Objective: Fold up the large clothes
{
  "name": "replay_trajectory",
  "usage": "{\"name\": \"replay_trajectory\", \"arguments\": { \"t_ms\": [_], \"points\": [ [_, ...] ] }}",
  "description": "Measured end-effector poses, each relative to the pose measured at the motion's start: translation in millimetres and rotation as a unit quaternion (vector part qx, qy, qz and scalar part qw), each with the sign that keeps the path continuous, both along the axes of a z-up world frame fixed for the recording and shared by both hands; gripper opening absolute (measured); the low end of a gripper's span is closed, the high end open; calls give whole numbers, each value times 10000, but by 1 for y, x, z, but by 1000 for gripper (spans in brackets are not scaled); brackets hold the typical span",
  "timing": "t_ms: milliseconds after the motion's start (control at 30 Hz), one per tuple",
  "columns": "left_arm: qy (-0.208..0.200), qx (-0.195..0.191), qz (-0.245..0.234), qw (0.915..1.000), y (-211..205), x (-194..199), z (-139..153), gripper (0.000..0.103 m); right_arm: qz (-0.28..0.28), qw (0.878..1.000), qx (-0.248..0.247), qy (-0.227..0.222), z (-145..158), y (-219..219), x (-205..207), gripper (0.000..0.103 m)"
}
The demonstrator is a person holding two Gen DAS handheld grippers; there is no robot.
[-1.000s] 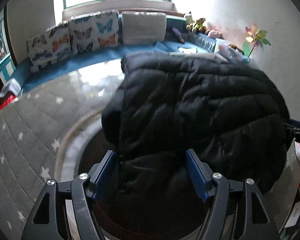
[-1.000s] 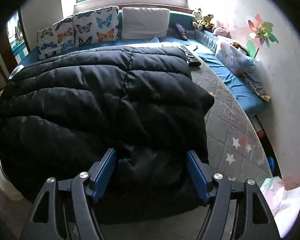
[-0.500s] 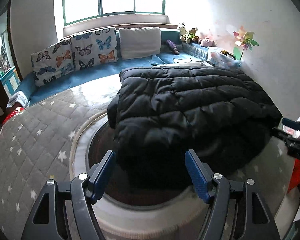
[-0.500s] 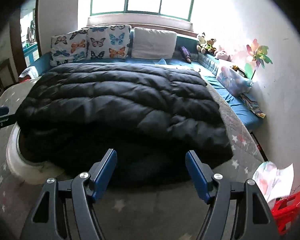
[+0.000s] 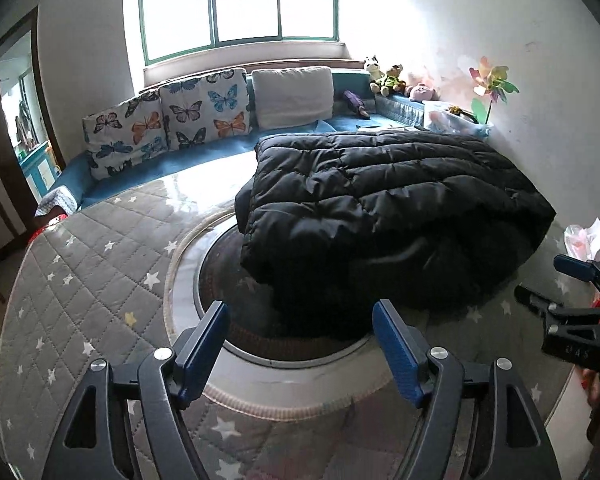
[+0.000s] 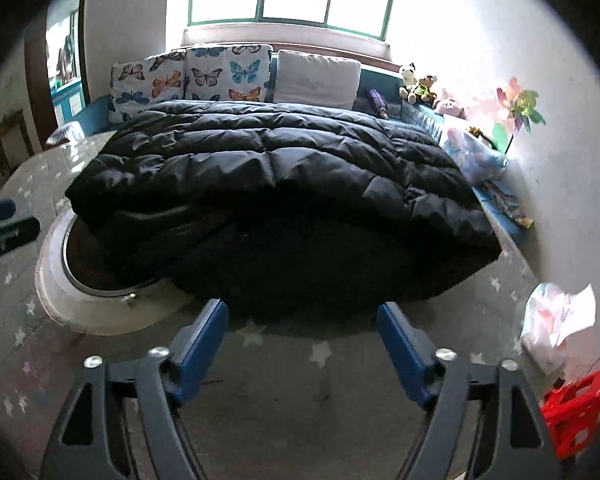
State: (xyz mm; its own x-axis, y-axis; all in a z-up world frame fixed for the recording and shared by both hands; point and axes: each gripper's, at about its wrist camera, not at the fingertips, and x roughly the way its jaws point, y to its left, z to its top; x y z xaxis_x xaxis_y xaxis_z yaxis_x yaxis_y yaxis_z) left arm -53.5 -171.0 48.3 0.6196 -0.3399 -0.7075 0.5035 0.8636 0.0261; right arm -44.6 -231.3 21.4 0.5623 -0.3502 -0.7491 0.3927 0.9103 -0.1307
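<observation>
A black quilted puffer jacket (image 5: pixel 384 208) lies folded in a thick bundle on the round table with a grey star-patterned cover (image 5: pixel 80 280). It also shows in the right wrist view (image 6: pixel 276 192). My left gripper (image 5: pixel 300 344) is open and empty, just short of the jacket's near left edge. My right gripper (image 6: pixel 302 344) is open and empty, in front of the jacket's near edge. The right gripper also shows in the left wrist view (image 5: pixel 548 284) at the far right. The left gripper shows in the right wrist view (image 6: pixel 8 218) at the far left.
A round turntable with a white rim (image 5: pixel 180 280) sits under the jacket. Butterfly cushions (image 5: pixel 204 116) and a white cushion (image 5: pixel 292 96) line a blue bench behind. Soft toys (image 5: pixel 388 78) and a pinwheel (image 5: pixel 492 88) stand by the wall. A red crate (image 6: pixel 580 408) is at the lower right.
Both grippers have let go of the jacket and pulled back from it. The jacket now lies folded on the table, farther from both cameras.
</observation>
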Motion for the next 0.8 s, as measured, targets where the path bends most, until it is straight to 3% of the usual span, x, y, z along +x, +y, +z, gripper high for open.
{"name": "replay_trajectory", "arguments": {
  "t_ms": [800],
  "points": [
    [95, -30, -146, 9998, 1, -15, -9, 80, -23, 9996, -257, -95, 7, 26, -5, 103]
  ]
}}
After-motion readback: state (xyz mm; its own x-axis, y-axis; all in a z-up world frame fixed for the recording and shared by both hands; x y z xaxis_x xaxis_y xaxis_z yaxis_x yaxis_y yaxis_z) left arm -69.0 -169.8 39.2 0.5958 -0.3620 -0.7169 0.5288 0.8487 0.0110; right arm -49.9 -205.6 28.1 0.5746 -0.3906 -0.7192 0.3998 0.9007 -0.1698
